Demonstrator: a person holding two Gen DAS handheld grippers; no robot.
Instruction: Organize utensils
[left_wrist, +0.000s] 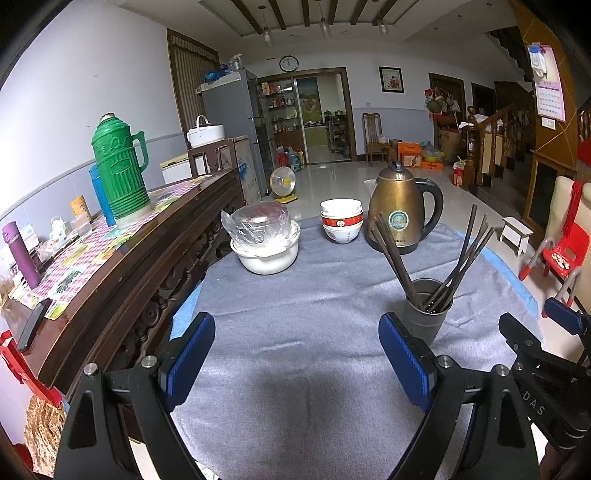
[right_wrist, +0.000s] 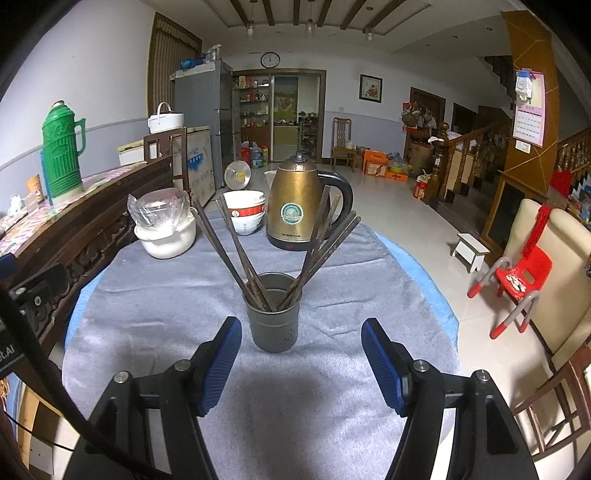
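Observation:
A dark metal holder cup stands on the grey cloth and holds several dark chopsticks that fan out left and right. My right gripper is open and empty, just in front of the cup. In the left wrist view the cup with its chopsticks stands just beyond the right finger. My left gripper is open and empty over bare cloth. The right gripper's body shows at the right edge of that view.
At the back of the table stand a brass kettle, stacked bowls and a white pot with a plastic-wrapped lid. A wooden sideboard with a green thermos runs along the left. A red chair stands right.

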